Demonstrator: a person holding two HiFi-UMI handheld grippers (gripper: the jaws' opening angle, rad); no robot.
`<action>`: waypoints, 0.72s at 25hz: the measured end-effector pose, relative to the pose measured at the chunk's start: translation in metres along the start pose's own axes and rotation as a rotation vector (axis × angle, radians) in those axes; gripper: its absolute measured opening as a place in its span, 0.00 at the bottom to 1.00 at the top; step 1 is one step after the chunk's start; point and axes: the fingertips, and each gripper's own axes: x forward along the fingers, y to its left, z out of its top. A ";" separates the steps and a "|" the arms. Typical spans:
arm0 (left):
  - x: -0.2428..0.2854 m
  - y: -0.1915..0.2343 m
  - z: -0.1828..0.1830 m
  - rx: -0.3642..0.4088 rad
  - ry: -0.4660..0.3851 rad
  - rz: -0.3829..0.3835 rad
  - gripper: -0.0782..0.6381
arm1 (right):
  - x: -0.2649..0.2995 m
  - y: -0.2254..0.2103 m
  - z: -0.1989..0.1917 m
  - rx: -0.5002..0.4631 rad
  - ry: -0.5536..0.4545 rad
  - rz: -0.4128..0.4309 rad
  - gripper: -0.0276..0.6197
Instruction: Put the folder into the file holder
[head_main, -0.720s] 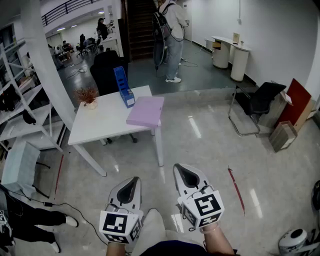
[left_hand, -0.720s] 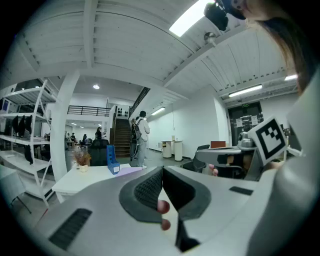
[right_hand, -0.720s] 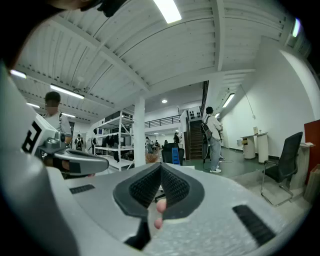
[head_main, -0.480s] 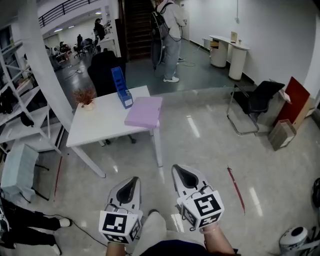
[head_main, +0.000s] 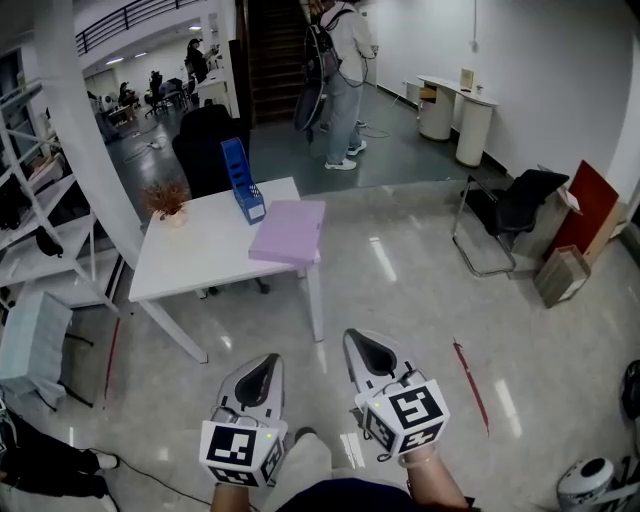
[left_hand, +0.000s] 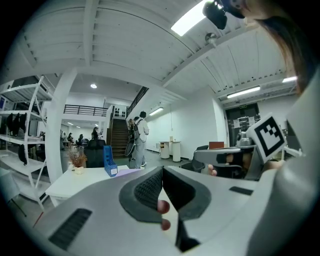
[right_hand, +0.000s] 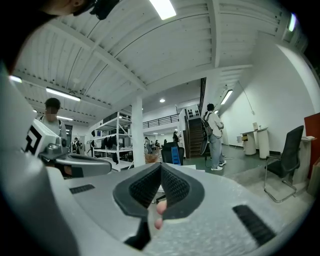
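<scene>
A lilac folder (head_main: 289, 230) lies flat at the near right corner of a white table (head_main: 200, 252), overhanging its edge a little. A blue file holder (head_main: 243, 180) stands upright just behind it; it also shows small in the left gripper view as the file holder (left_hand: 109, 161) and in the right gripper view as the file holder (right_hand: 174, 155). My left gripper (head_main: 268, 361) and right gripper (head_main: 357, 339) are held side by side low in the head view, well short of the table. Both have their jaws pressed together with nothing between them.
A small potted plant (head_main: 167, 195) sits at the table's far left. A black office chair (head_main: 205, 145) stands behind the table, metal shelving (head_main: 40, 230) to the left, another black chair (head_main: 510, 210) to the right. A person with a backpack (head_main: 340, 70) stands at the back.
The table with folder and file holder has drifted slightly left and nearer in the head view. Both grippers keep the same pose. The person at the back has stepped.
</scene>
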 end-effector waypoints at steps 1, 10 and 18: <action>0.003 0.003 0.001 0.000 -0.001 -0.003 0.12 | 0.004 0.000 0.001 0.000 -0.002 0.002 0.04; 0.028 0.026 -0.008 0.033 0.007 -0.024 0.12 | 0.040 -0.006 -0.001 -0.007 0.013 -0.003 0.04; 0.045 0.057 -0.012 0.021 0.013 -0.030 0.12 | 0.077 -0.003 -0.006 -0.004 0.026 0.003 0.04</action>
